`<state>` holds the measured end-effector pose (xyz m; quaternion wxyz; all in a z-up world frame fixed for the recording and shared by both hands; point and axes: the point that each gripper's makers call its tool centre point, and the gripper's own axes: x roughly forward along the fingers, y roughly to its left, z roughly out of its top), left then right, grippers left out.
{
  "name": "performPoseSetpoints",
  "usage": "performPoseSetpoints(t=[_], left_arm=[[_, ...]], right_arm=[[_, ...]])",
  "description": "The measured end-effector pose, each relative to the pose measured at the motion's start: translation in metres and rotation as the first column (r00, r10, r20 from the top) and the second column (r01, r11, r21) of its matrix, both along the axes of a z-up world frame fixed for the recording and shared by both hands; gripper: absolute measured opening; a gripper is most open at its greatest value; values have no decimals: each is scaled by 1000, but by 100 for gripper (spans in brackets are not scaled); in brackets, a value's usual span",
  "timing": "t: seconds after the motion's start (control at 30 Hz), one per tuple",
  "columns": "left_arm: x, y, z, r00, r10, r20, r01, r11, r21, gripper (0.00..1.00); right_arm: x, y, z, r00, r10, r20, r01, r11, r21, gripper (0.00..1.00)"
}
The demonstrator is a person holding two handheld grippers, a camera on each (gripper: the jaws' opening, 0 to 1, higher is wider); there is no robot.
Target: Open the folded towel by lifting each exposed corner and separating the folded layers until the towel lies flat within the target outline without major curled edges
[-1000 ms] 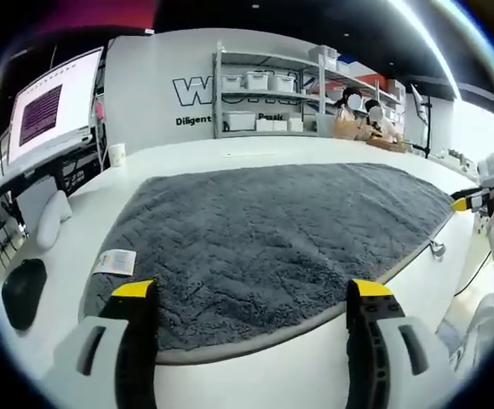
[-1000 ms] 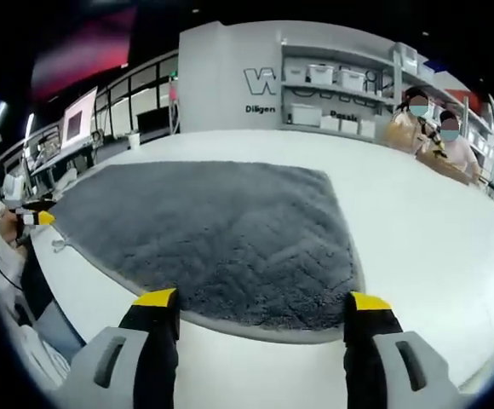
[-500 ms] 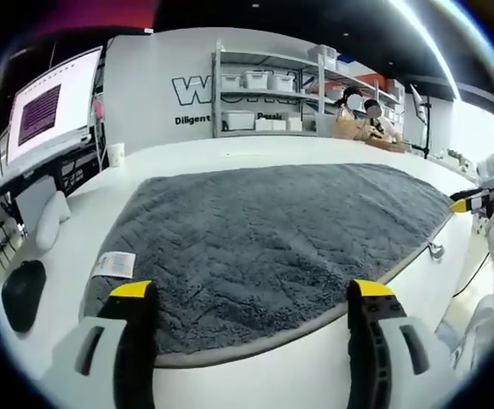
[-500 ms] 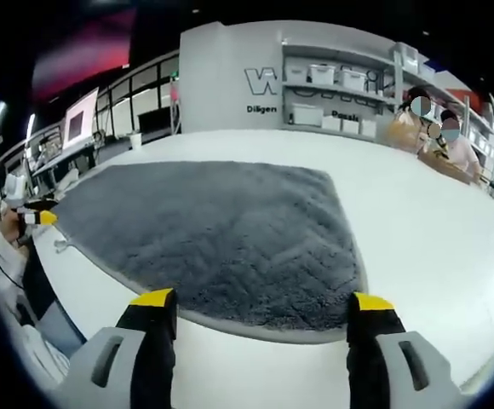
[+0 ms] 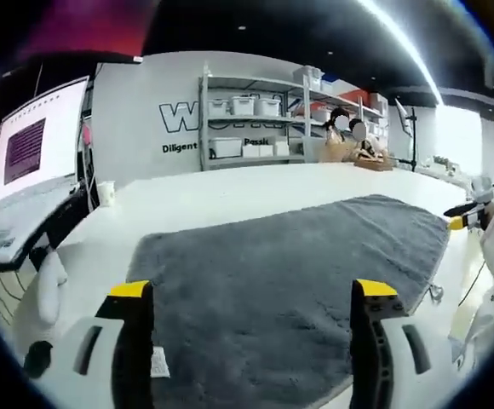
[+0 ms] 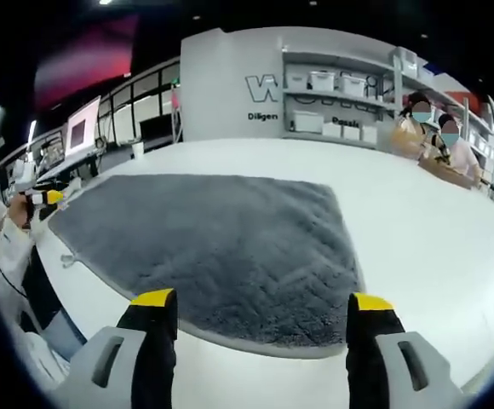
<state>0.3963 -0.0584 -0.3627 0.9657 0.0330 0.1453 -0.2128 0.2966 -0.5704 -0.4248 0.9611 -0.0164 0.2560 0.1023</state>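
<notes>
Towel (image 5: 298, 281): grey, thick pile with a chevron weave, spread open on the white table (image 6: 417, 221); appears a single layer, flat, no folded corner visible; bound hem runs along the near edge; white label (image 5: 158, 363) at one corner, small hanging loop (image 6: 66, 259) on the near hem; no target outline can be made out.

Left gripper (image 5: 251, 294): jaws spread wide, holding nothing, over the towel's label corner; right gripper (image 6: 260, 300): jaws likewise wide and empty, just short of the near hem.

Handling, as judged: soft, limp, moderately heavy for cloth; pile grips well, not slippery, not fragile; will drape and drag rather than slide stiffly; best taken at a corner or the bound hem, pinching hem and pile together.

Edges and room: hem lies near the table's front edge; broad bare table beyond and to the right in the right gripper view; monitor (image 5: 38, 145) and shelves (image 6: 341, 106) stand well apart; people sit at the far end.
</notes>
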Motion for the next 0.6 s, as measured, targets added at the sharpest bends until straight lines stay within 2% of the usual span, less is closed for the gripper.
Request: performPoseSetpoints(t=[0.07,0.2,0.27,0.33,0.4,0.57,0.6], left_arm=[[14,-1,9,998,-53,15,53,999,-8,98],[36,5,18,997,-74,20,75,997,-18,99],[61,11,23,996,-87,27,88,996,-10,99],[74,14,23,996,-87,28,88,996,-22,99],[89,16,20,996,-90,28,91,995,-36,99],[103,16,12,996,-88,10,88,995,-48,98],[131,24,-6,998,-56,-12,55,996,-70,97]], right_arm=[[1,3,-1,1000,7,-2,-7,1000,2,80],[5,9,-2,1000,19,-6,-19,1000,8,80],[7,11,-2,1000,23,-9,-23,1000,5,80],[9,14,-2,1000,26,-11,-26,1000,5,80],[11,16,-1,1000,28,-8,-28,1000,6,80],[12,18,-2,999,30,-12,-30,1000,5,80],[14,20,-3,999,32,-20,-32,999,3,80]])
